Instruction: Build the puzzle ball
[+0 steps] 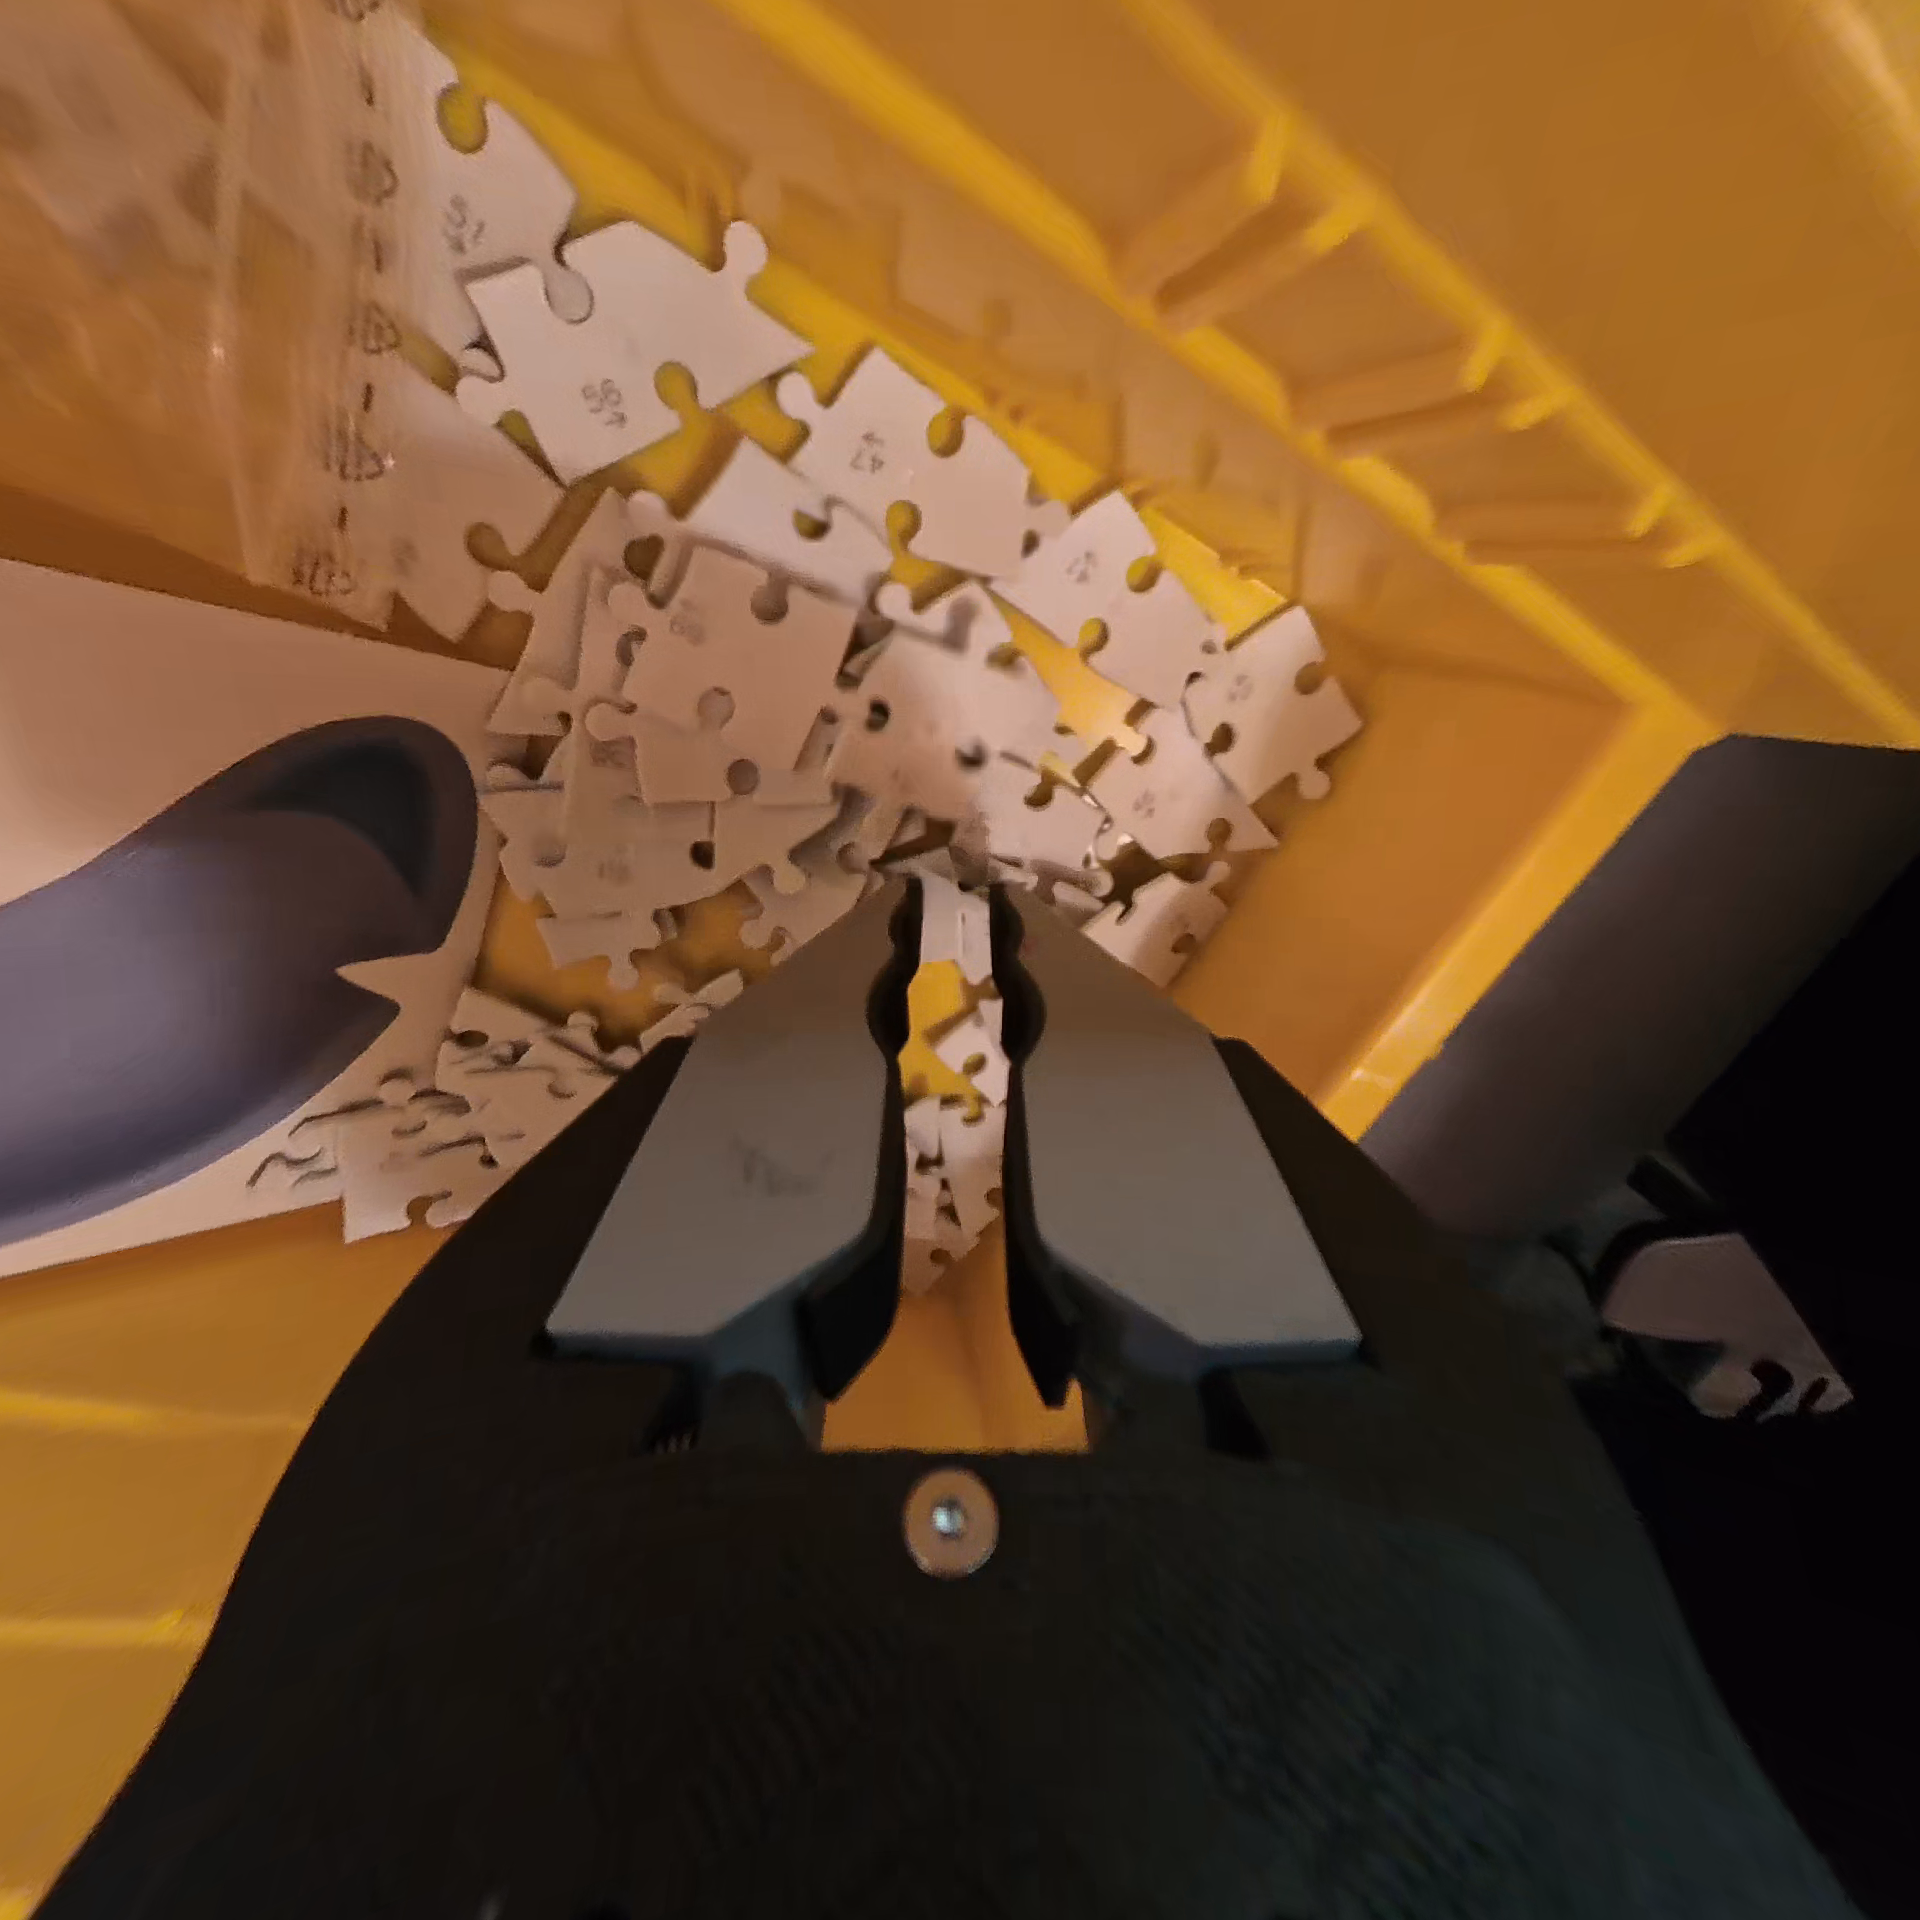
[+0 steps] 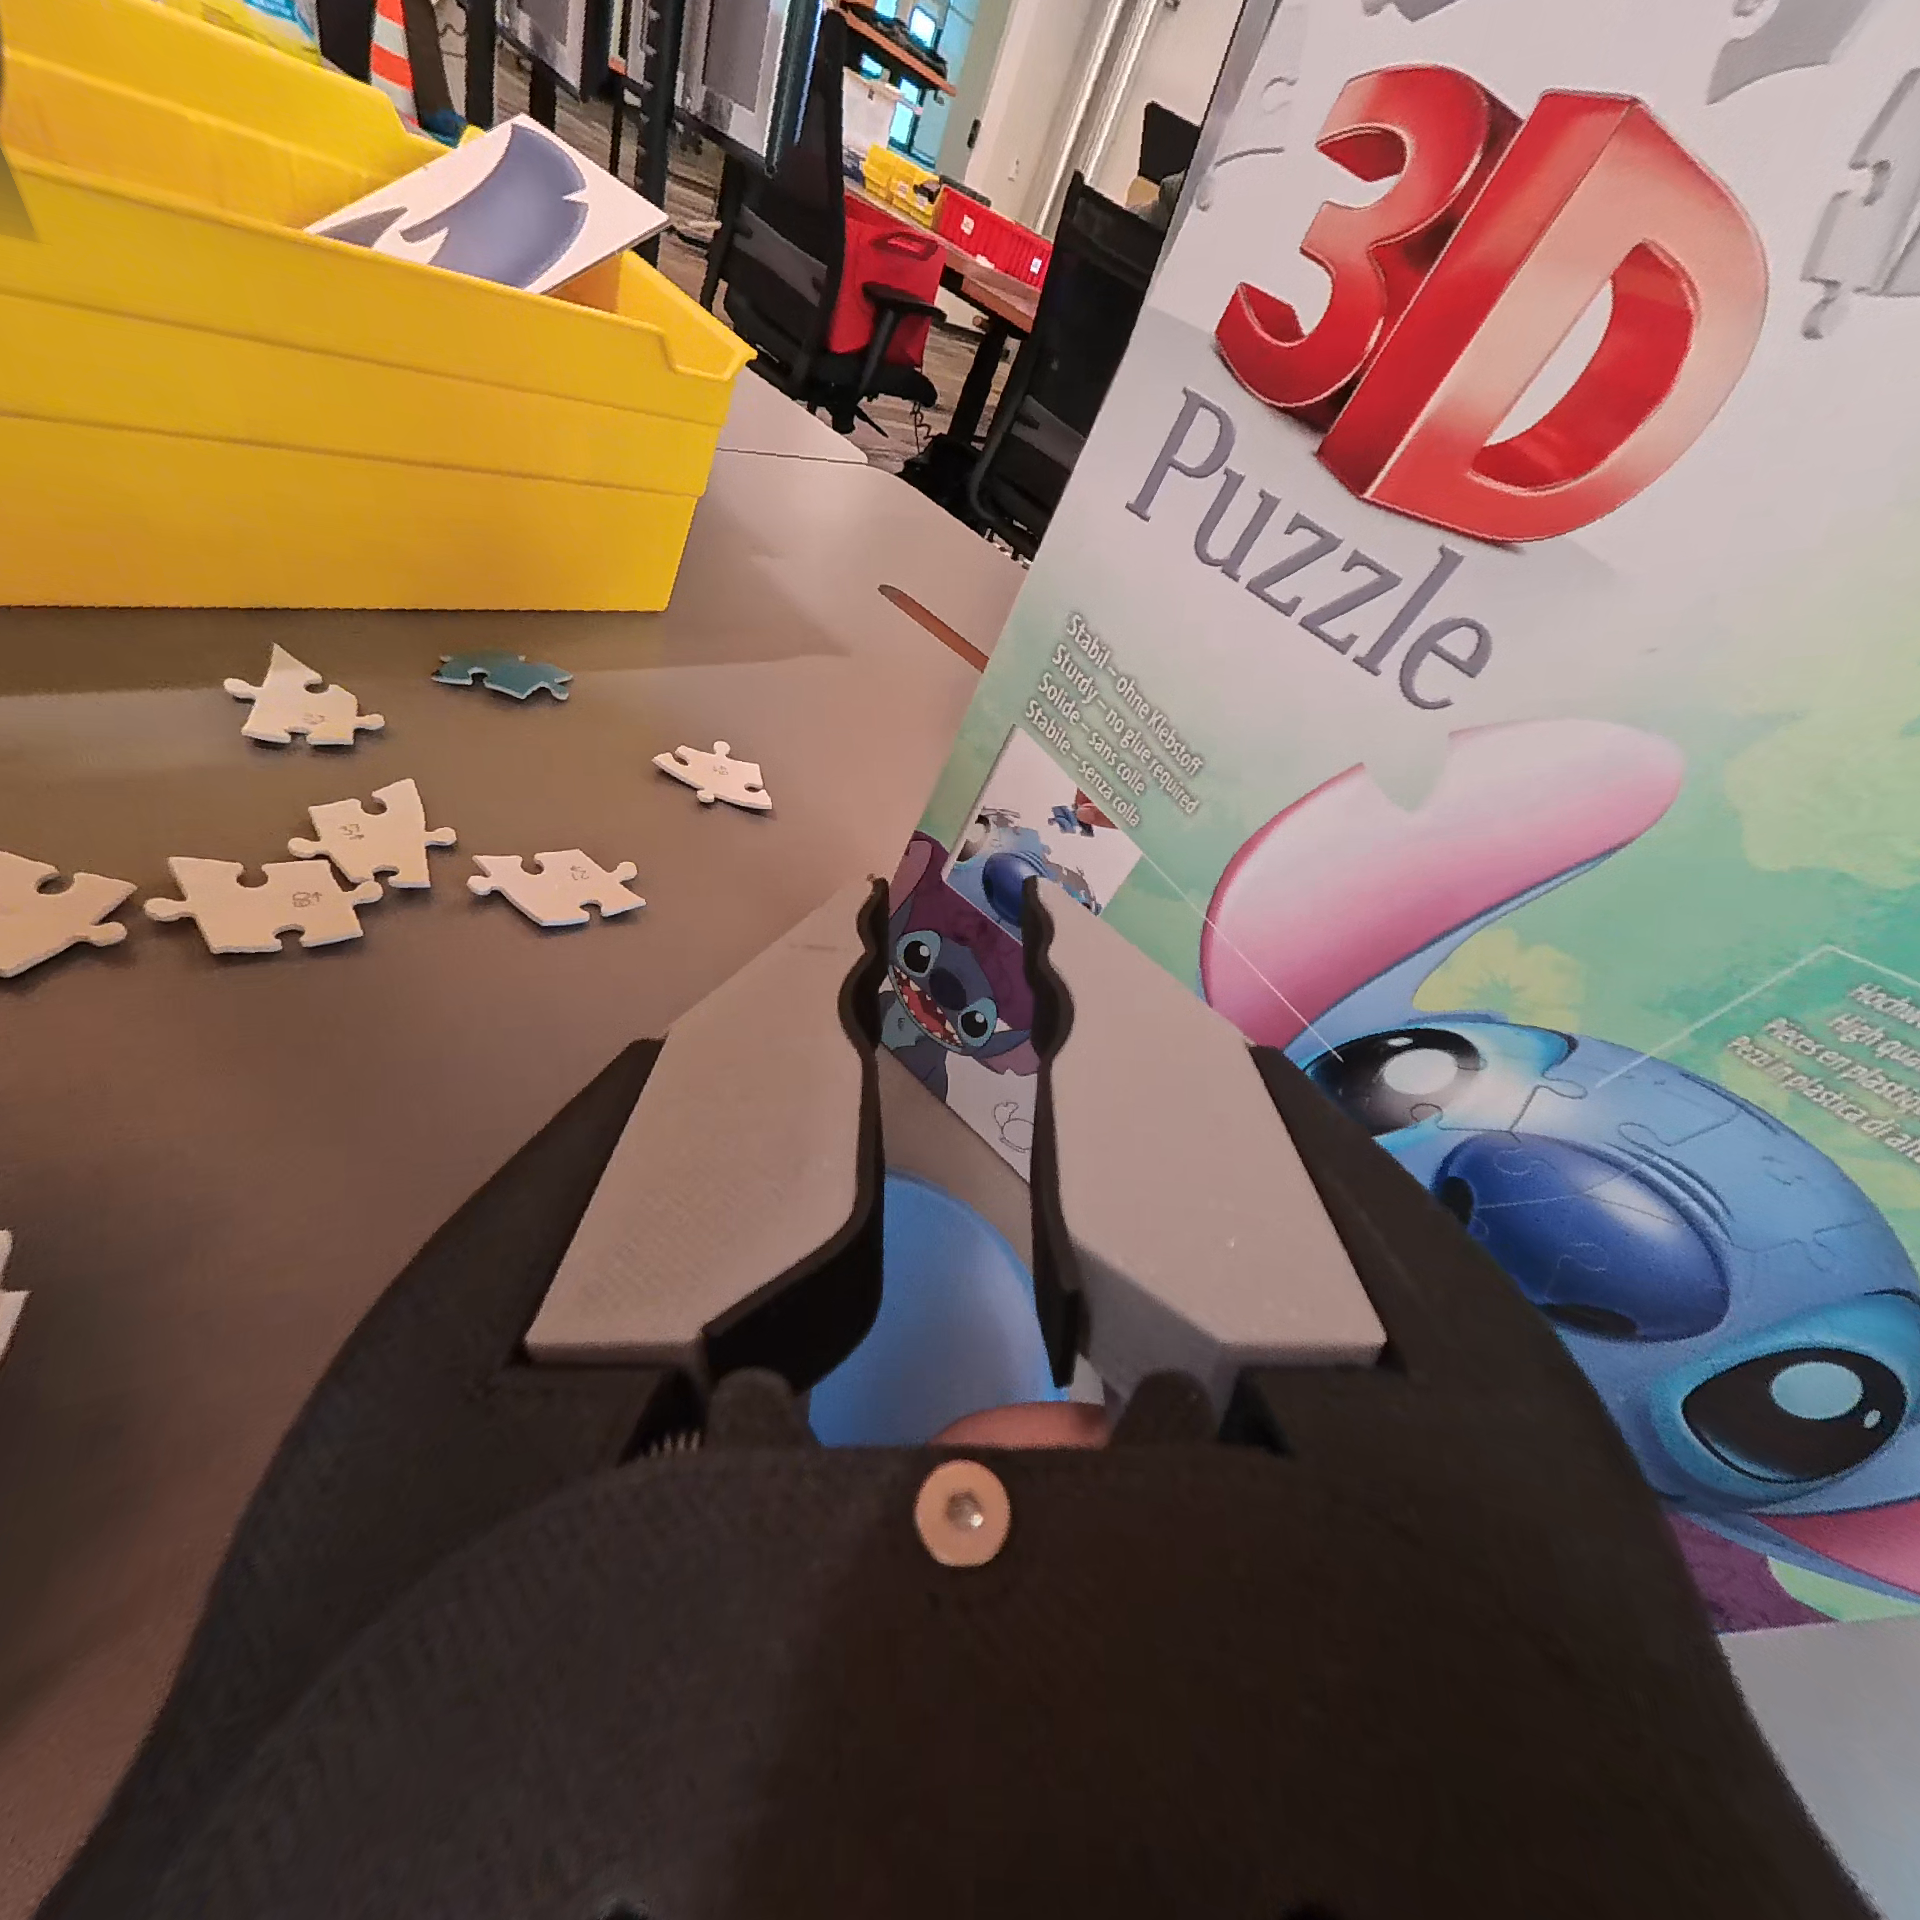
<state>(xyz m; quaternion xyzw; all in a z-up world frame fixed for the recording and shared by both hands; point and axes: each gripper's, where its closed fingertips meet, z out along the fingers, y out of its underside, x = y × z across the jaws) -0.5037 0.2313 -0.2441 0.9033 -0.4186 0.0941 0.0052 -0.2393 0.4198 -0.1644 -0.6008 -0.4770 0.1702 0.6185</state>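
My left gripper is down inside a yellow bin, over a pile of white, face-down puzzle pieces. Its fingertips are closed on the edge of one white puzzle piece. My right gripper is open and empty, low over the grey table, pointing at the lower left edge of the upright puzzle box. Several loose pieces lie on the table to its left, most white side up, one teal side up.
A printed card sheet with a purple-grey shape leans in the bin beside the pile, and shows over the bin's rim. A clear plastic bag lies in the bin too. The yellow bin stands behind the loose pieces. Office chairs and desks stand beyond. Tip to tip, the grippers are about 35 cm apart.
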